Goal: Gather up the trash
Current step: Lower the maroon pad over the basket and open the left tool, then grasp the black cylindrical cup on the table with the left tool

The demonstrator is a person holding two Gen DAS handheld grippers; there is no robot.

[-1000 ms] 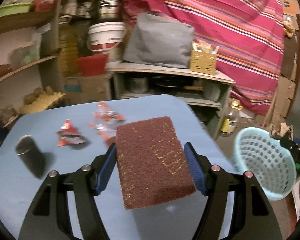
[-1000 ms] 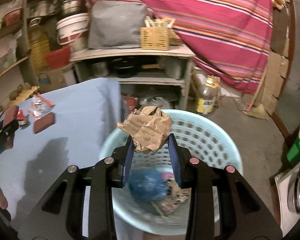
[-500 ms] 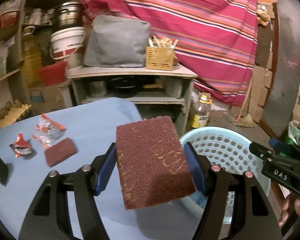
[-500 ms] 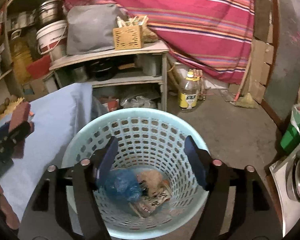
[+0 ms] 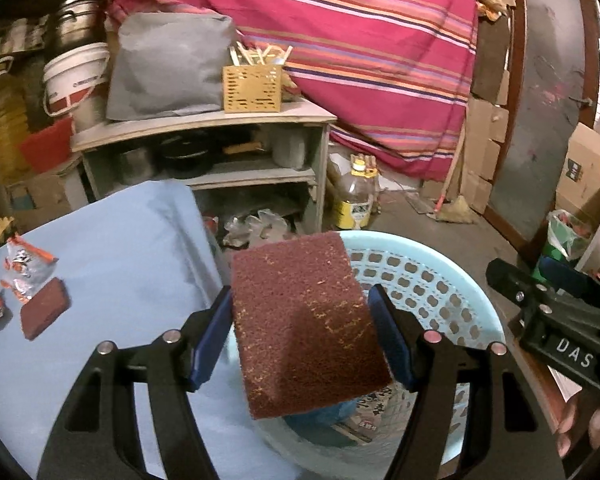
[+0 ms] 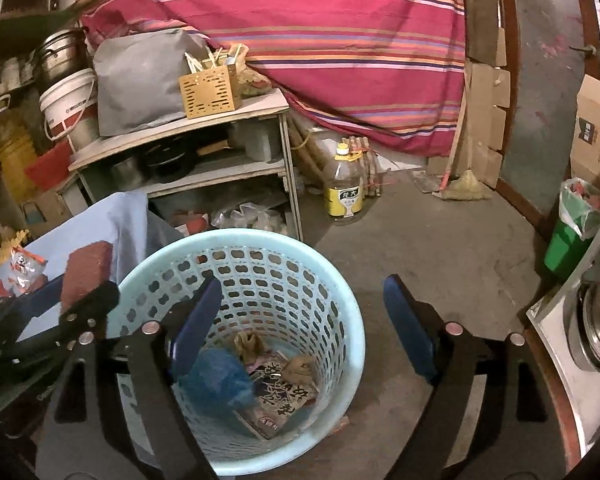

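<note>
My left gripper (image 5: 300, 332) is shut on a maroon scouring pad (image 5: 304, 320), held over the near rim of the light blue perforated basket (image 5: 432, 284). From the right wrist view the same pad (image 6: 86, 268) shows at the basket's left side. My right gripper (image 6: 302, 328) hangs above the basket (image 6: 332, 280) with its jaws still opening and nothing between them. In the basket lie crumpled brown paper (image 6: 250, 344), a blue wad (image 6: 216, 376) and a printed packet (image 6: 276, 396). On the blue table (image 5: 112, 264) lie a second maroon pad (image 5: 44, 314) and red-silver wrappers (image 5: 26, 268).
A grey shelf unit (image 5: 204, 148) with pots stands behind the table, and an oil bottle (image 6: 343, 184) sits on the floor beside it. A striped cloth hangs behind. A green bin (image 6: 572, 228) and cardboard boxes line the right side. A person's fingers (image 5: 580, 428) hold the right tool.
The right gripper opened and the crumpled brown paper dropped into the basket. The left gripper carried the maroon pad from over the table to the basket's rim.
</note>
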